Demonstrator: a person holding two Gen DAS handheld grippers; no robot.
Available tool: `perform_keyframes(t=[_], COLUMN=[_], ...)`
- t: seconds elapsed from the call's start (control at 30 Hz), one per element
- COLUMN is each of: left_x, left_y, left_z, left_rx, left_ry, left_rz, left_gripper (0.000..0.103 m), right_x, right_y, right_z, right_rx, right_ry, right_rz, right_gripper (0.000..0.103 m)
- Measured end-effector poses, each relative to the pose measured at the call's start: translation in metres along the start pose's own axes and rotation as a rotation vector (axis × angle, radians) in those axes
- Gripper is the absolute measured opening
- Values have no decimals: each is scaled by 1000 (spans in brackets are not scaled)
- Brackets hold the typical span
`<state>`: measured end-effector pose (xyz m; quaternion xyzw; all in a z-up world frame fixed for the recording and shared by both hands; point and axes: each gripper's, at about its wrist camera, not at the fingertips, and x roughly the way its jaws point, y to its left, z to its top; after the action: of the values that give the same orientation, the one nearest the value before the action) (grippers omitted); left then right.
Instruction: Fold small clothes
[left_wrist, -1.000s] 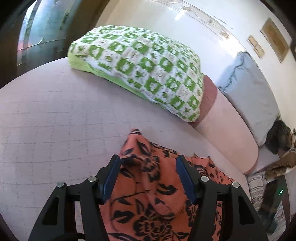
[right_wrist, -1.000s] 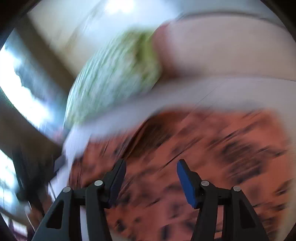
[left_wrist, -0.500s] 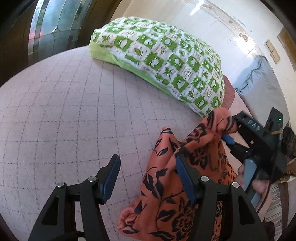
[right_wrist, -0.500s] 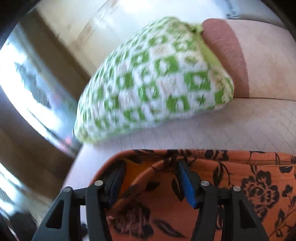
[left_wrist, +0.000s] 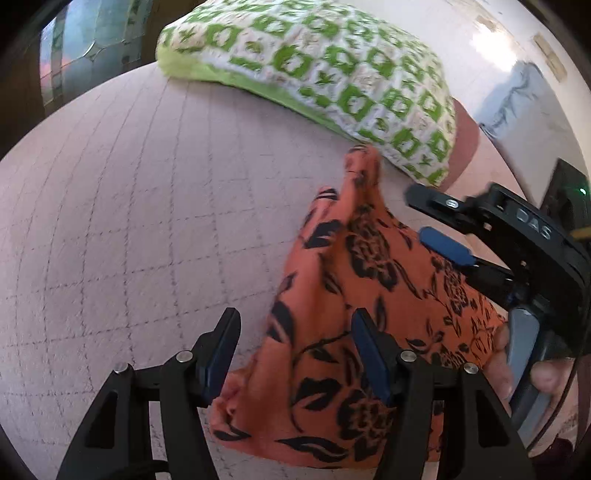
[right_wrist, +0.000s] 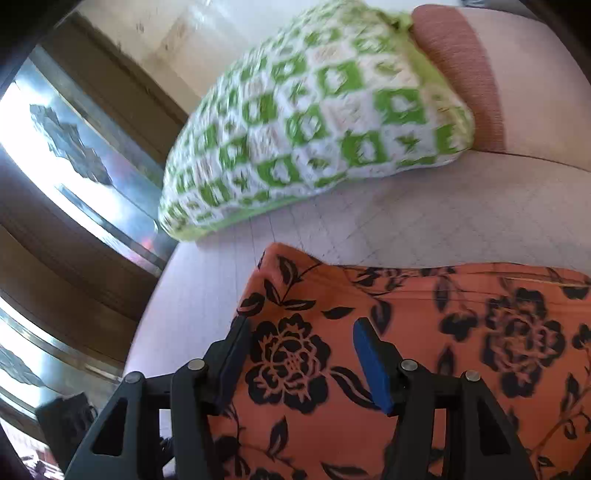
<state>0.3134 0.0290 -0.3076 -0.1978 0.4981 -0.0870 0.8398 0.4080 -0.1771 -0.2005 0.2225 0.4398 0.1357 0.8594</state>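
Observation:
An orange garment (left_wrist: 351, 306) with black flowers lies on the pink quilted bed (left_wrist: 147, 221). In the left wrist view one corner of it rises toward the pillow, slightly blurred. My left gripper (left_wrist: 295, 354) is open and empty, low over the garment's near left edge. My right gripper (left_wrist: 428, 218) enters from the right, open, just above the cloth. In the right wrist view the right gripper (right_wrist: 299, 362) is open over the flat garment (right_wrist: 424, 350), near its left corner.
A green-and-white checked pillow (left_wrist: 332, 62) lies at the head of the bed, also in the right wrist view (right_wrist: 314, 122). A reddish bolster end (right_wrist: 461, 74) sits behind it. Windows (right_wrist: 66, 155) line the left side. A grey pillow (left_wrist: 524, 110) leans on the wall.
The right gripper let go of the garment's raised corner and opened. The cloth dropped and spread flatter. The left gripper stayed open and shifted slightly.

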Motion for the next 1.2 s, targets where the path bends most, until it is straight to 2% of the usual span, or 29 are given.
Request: perform_keyframes(t=[0.07, 0.13, 0.17, 0.2, 0.3, 0.37, 0.43, 0.57, 0.67, 0.7, 0.77, 0.83, 0.9, 1.0, 1.13, 1.2], left_x=[-1, 2, 7, 12, 9, 1, -10, -30, -34, -33, -33, -38, -42, -48, -48, -40], left_y=[6, 8, 9, 11, 14, 15, 12, -1, -4, -4, -8, -12, -16, -19, -18, -16], left_z=[3, 5, 5, 4, 8, 9, 11, 9, 4, 1, -8, -17, -28, -52, -83, -89], left_rx=[-15, 8, 27, 35, 19, 4, 18, 79, 61, 45, 29, 38, 52, 43, 23, -11], left_ry=[-7, -3, 14, 34, 40, 12, -35, -112, -96, -74, -45, -49, -51, 1, 104, 157], left_rz=[5, 63, 89, 105, 90, 76, 99, 165, 155, 141, 118, 136, 149, 81, -1, -40], left_gripper=[63, 64, 71, 74, 74, 74, 74, 74, 74, 74, 74, 74, 74, 74, 74, 75], right_x=[20, 43, 61, 64, 56, 38, 13, -71, -137, -166, -209, -249, -268, -284, -277, -273], right_y=[2, -1, -6, -8, -6, -10, -15, -45, -77, -92, -119, -145, -163, -187, -209, -215], right_z=[1, 1, -1, -2, -1, -3, -7, -35, -66, -80, -110, -148, -177, -221, -251, -256], right_rx=[28, 70, 112, 131, 151, 180, 183, 199, 242, 285, 372, 485, 573, 692, 830, 847], right_ry=[44, 90, 129, 122, 72, 40, -3, -60, -106, -56, -94, -134, -164, -187, -163, -159], right_rz=[37, 52, 35, 37, 53, 113, 135, 125, 95, 85, 82, 96, 119, 135, 88, 76], right_gripper=[60, 59, 60, 60, 60, 60, 60, 60, 67, 69, 72, 74, 79, 80, 80, 80])
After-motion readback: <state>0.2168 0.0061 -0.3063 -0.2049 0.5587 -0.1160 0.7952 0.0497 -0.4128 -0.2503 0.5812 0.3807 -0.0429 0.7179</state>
